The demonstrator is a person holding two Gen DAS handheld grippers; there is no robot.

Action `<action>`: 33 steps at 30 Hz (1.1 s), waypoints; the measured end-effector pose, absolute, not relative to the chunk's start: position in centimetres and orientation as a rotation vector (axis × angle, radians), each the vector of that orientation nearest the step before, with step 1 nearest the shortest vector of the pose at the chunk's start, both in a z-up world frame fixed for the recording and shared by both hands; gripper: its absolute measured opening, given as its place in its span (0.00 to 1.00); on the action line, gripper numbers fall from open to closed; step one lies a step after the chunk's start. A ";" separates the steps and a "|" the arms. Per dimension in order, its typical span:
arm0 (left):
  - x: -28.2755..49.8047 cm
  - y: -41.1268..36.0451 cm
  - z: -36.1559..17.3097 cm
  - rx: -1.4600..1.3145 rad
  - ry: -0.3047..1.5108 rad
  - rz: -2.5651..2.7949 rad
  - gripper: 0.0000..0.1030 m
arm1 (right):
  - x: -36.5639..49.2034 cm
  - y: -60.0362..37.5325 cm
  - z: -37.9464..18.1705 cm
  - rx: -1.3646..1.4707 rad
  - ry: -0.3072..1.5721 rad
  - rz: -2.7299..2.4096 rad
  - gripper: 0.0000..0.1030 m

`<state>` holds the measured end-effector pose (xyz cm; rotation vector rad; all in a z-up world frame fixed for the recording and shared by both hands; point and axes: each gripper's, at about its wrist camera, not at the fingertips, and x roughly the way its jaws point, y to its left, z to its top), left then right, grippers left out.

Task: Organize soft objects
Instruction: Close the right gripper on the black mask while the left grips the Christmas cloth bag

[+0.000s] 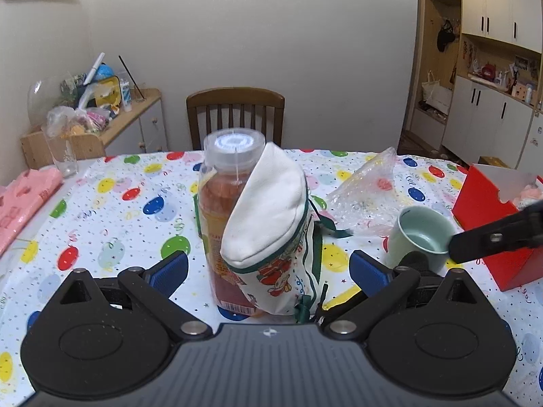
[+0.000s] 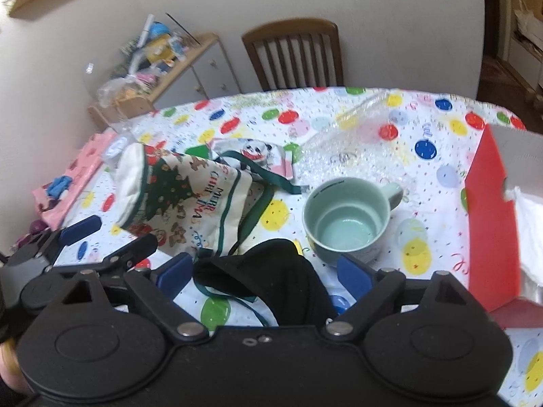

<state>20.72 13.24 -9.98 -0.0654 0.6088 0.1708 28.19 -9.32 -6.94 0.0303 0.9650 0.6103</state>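
A white Christmas-print fabric pouch with green trim (image 1: 275,237) leans against a clear bottle of orange drink (image 1: 224,203) on the balloon-print tablecloth. My left gripper (image 1: 268,271) is open, its blue pads on either side of the pouch and bottle, not touching. In the right wrist view the pouch (image 2: 180,196) lies at the left, with a panda-print cloth (image 2: 258,156) behind it. A black soft cloth (image 2: 271,278) lies between the open fingers of my right gripper (image 2: 264,271). The left gripper (image 2: 81,227) shows at the left edge there.
A pale green mug (image 2: 346,217) stands right of the black cloth; it also shows in the left wrist view (image 1: 420,237). A red box (image 2: 488,210) sits at the right, crumpled clear plastic (image 2: 353,142) behind the mug, a pink bag (image 1: 20,203) at left, a chair (image 1: 236,115) behind the table.
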 end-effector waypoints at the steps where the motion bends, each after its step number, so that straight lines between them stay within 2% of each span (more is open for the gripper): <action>1: 20.9 13.4 -10.2 -0.070 0.612 0.166 0.99 | 28.5 -8.8 -7.2 0.032 0.975 0.595 0.87; 12: 22.8 12.9 -13.0 -0.043 0.632 0.173 0.97 | 30.3 -5.5 -10.8 0.008 1.069 0.433 0.76; 15: 22.8 12.6 -13.2 -0.034 0.617 0.194 0.88 | 30.5 -5.4 -11.2 0.016 1.085 0.420 0.67; 19: 22.7 12.0 -13.3 0.000 0.604 0.215 0.67 | 30.5 -5.6 -11.5 0.036 1.105 0.417 0.50; 28: 22.7 12.1 -12.8 -0.005 0.594 0.255 0.42 | 29.9 -6.2 -11.8 0.045 1.112 0.428 0.20; 33: 22.7 12.1 -12.7 -0.002 0.599 0.272 0.32 | 29.3 -6.8 -11.7 0.050 1.102 0.448 0.11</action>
